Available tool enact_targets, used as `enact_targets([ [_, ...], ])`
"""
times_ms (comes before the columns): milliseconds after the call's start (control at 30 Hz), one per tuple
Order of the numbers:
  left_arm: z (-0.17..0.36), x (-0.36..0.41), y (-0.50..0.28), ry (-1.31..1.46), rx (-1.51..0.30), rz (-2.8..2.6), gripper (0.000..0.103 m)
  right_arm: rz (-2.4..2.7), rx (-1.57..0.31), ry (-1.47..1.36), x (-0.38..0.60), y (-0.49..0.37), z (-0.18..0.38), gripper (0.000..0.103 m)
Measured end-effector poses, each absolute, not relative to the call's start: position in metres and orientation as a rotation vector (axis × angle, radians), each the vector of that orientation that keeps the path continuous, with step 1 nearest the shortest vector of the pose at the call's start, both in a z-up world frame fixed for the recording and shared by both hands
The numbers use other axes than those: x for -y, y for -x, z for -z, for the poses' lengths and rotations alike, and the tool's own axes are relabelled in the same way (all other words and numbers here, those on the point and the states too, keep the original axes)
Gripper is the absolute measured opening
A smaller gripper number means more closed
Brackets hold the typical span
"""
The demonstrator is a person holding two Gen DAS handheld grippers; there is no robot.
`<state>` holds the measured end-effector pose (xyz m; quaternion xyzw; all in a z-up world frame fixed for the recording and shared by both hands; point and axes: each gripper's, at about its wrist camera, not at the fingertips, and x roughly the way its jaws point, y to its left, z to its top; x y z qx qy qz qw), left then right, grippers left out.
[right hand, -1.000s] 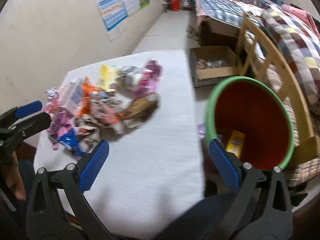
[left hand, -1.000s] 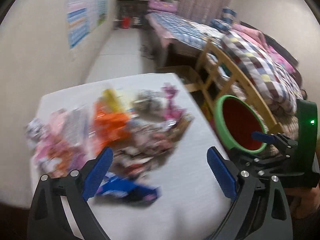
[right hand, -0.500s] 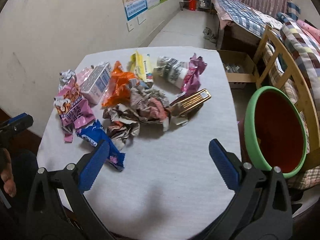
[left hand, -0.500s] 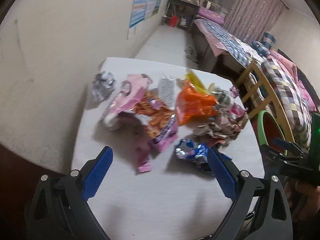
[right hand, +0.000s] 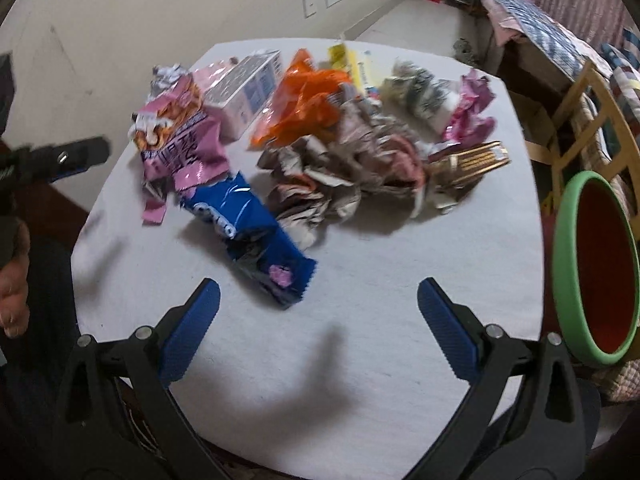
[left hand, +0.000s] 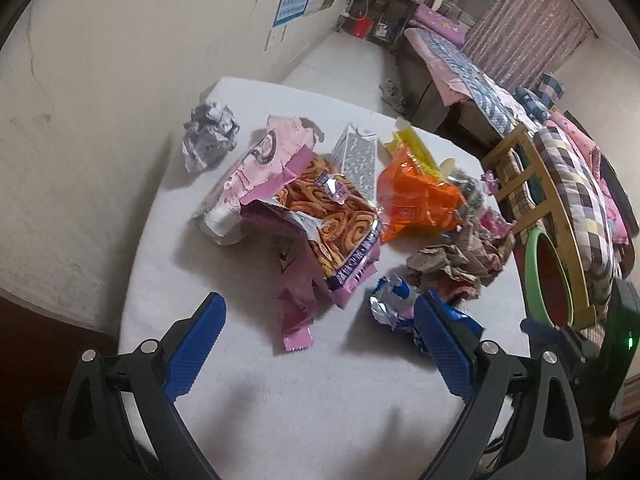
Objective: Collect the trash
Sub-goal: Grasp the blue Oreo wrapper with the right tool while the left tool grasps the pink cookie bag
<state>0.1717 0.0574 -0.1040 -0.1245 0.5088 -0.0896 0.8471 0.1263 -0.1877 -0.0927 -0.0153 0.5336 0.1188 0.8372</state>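
A heap of wrappers lies on the white table (left hand: 248,380). It includes a pink snack bag (left hand: 320,220), an orange bag (left hand: 416,200), a blue wrapper (right hand: 244,228), crumpled brown paper (right hand: 344,176) and a crumpled grey paper ball (left hand: 208,136). The green-rimmed red bin (right hand: 596,264) stands off the table's right edge, tilted toward me. My left gripper (left hand: 320,344) is open above the near table, just short of the pink bag. My right gripper (right hand: 316,324) is open and empty, close to the blue wrapper.
A wooden chair (left hand: 536,200) and a bed with a checked quilt (left hand: 576,184) stand behind the bin. A cardboard box (right hand: 532,108) sits on the floor past the table. The wall (left hand: 100,100) runs along the table's left side. A hand (right hand: 16,300) shows at far left.
Both grippers have swung left from the bin toward the trash heap and moved closer to it. Both stay open and empty.
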Motion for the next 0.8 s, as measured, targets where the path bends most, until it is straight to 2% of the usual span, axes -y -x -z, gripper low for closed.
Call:
enact_targets([
  [100,0.116,-0.057,-0.185,0.291,-1.099,0.189,0.091,-0.267,-1.144,0.046,0.181,-0.131,0.100,0.095],
  [200,0.125,-0.058,-0.197,0.312,-1.117,0.188,0.090,-0.279,-1.166,0.045,0.176,-0.137,0.109,0.087],
  [333,0.136,-0.057,-0.211,0.344,-1.135,0.185,0.090,-0.304,-1.184,0.033,0.173,-0.144,0.117,0.074],
  [400,0.141,-0.057,-0.217,0.362,-1.142,0.184,0.087,-0.313,-1.189,0.030,0.171,-0.145,0.118,0.063],
  [433,0.143,-0.056,-0.220,0.369,-1.146,0.183,0.081,-0.325,-1.194,0.024,0.171,-0.145,0.120,0.052],
  [467,0.146,-0.056,-0.223,0.376,-1.153,0.181,0.078,-0.329,-1.198,0.023,0.170,-0.146,0.120,0.046],
  [500,0.149,-0.055,-0.225,0.384,-1.157,0.184,0.077,-0.336,-1.202,0.024,0.169,-0.146,0.122,0.045],
  [567,0.154,-0.053,-0.229,0.406,-1.170,0.208,0.066,-0.361,-1.208,0.019,0.167,-0.145,0.124,0.033],
  [600,0.156,-0.051,-0.231,0.410,-1.174,0.216,0.064,-0.368,-1.210,0.020,0.166,-0.144,0.125,0.032],
  [667,0.159,-0.047,-0.234,0.415,-1.181,0.235,0.051,-0.387,-1.214,0.022,0.163,-0.143,0.127,0.026],
  [800,0.161,-0.039,-0.233,0.412,-1.181,0.256,0.034,-0.424,-1.195,0.007,0.160,-0.139,0.123,0.020],
])
